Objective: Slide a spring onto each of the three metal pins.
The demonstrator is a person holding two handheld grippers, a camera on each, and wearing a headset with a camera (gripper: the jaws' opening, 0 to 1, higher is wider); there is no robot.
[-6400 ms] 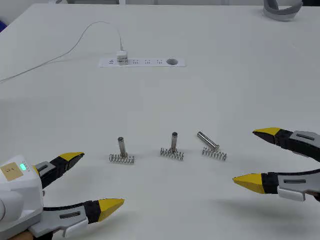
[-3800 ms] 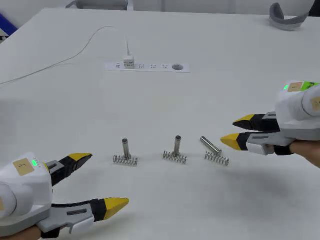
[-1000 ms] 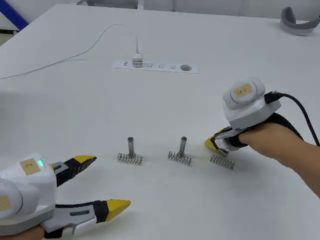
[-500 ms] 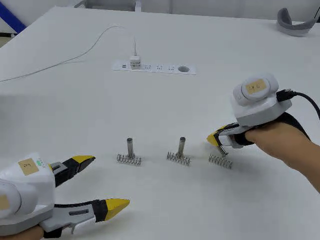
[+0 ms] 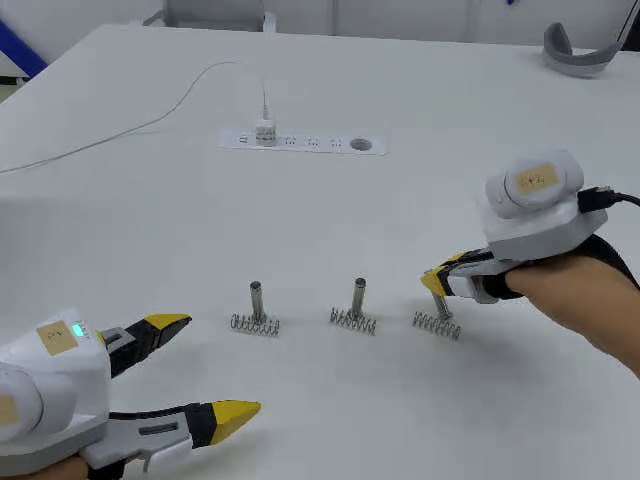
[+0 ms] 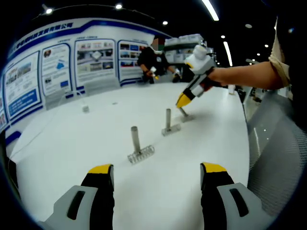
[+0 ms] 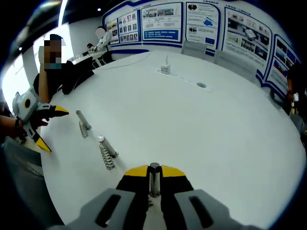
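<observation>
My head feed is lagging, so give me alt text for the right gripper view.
The right gripper is shut on a metal pin held between its yellow-tipped fingers, with a white table beyond. Further left are a second pin and a third pin, each with a spring beside it, then the open left gripper.

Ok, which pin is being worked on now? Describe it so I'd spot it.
On the white table, find the row of three metal pins with a spring by each. It is the right-end pin, clamped in the right tool; the other two pins stand free.
</observation>
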